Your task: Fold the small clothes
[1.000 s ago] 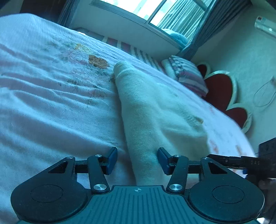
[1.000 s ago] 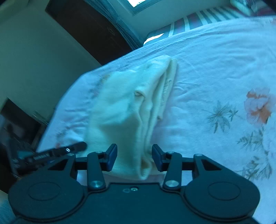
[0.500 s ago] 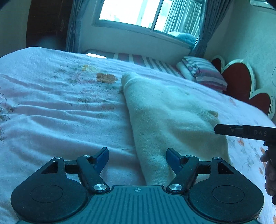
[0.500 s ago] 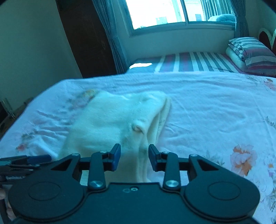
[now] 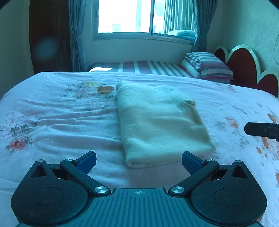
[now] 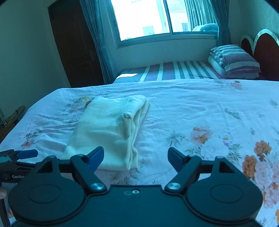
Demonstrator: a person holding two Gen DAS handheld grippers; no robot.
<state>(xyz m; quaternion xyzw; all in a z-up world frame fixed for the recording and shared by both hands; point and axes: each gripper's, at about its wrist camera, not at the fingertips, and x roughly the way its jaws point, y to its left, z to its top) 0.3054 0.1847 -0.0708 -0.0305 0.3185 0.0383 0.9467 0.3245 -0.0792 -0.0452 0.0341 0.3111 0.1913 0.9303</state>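
Observation:
A cream garment (image 5: pixel 157 122) lies folded into a flat oblong on the floral bedsheet (image 5: pixel 52 122). It also shows in the right wrist view (image 6: pixel 108 129), with its stacked layered edges on the right side. My left gripper (image 5: pixel 138 160) is open and empty, just short of the garment's near end. My right gripper (image 6: pixel 136 156) is open and empty, near the garment's near right corner. The right gripper's finger (image 5: pixel 261 130) shows at the right edge of the left view. The left gripper's blue fingertip (image 6: pixel 26 154) shows at the left of the right view.
A second bed with a striped sheet (image 6: pixel 174 71) and a striped pillow stack (image 6: pixel 233 61) stands behind, under the window (image 5: pixel 139 15). A red heart-shaped headboard (image 5: pixel 244 68) is at the right. A dark door (image 6: pixel 73 43) is at the left.
Both grippers have opened wide, let go of the garment and drawn back. The garment now lies flat and whole on the bed.

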